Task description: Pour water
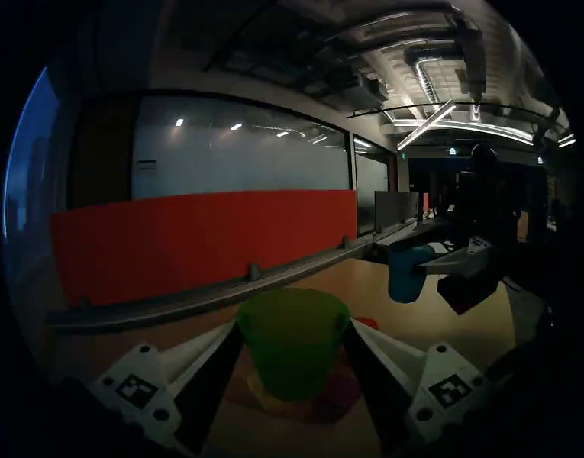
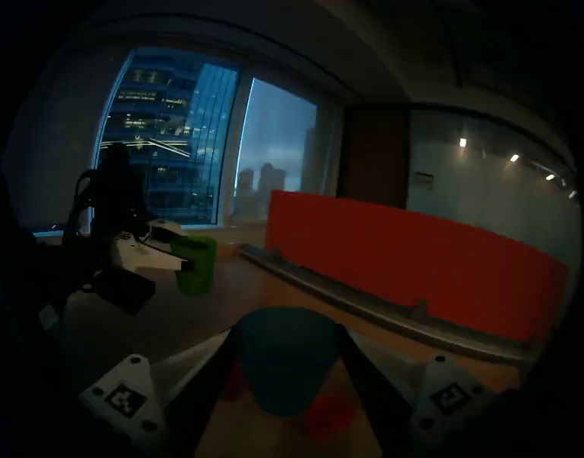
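Left gripper (image 1: 293, 328): white plastic finger bodies, dark inner pads (image 1: 215, 374), black-and-white square marker (image 1: 136, 389) on each, round screws (image 1: 144, 349) at corners. Right gripper (image 2: 285, 332): same build. Farther off, black block under white fingers.

This is looking like an open-plan office after dark: a wooden surface (image 1: 360, 278) is running along a red partition (image 1: 208, 244), with a frosted glass wall (image 1: 238, 156) standing behind it. Exposed ducts (image 1: 424, 75) and strip lights (image 1: 427, 124) are hanging from the bare ceiling, and tall windows (image 2: 280, 145) are showing lit high-rise towers (image 2: 154, 91) outside.
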Available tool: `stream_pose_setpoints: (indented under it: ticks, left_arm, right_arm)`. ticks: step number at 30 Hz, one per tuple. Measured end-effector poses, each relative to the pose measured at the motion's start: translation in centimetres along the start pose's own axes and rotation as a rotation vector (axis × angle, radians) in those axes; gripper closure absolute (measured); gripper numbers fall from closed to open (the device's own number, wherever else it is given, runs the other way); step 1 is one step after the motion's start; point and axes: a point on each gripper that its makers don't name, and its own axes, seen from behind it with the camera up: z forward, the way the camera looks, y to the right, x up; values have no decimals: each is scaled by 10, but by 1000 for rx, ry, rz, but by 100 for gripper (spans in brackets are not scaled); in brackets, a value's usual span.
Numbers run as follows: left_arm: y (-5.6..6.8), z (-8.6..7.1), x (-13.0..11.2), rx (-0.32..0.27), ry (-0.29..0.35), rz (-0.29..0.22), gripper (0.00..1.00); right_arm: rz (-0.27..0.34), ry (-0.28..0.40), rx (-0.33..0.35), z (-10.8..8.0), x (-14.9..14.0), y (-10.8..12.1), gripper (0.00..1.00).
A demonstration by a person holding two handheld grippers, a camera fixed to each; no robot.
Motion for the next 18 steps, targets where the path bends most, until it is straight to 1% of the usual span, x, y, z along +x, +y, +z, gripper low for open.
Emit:
stream_pose_setpoints:
  ticks: [3, 11, 18]
  left_arm:
    - [7, 0, -2, -14, -2, -1, 13]
    - [18, 0, -7, -33, 2, -8, 13]
    - [30, 0, -7, -55, 9, -13, 13]
  right_arm:
    - [-16, 6, 1, 0, 5, 0, 4]
    - [-56, 16, 10, 2, 17, -2, 4]
    - [-113, 26, 22, 6, 32, -4, 4]
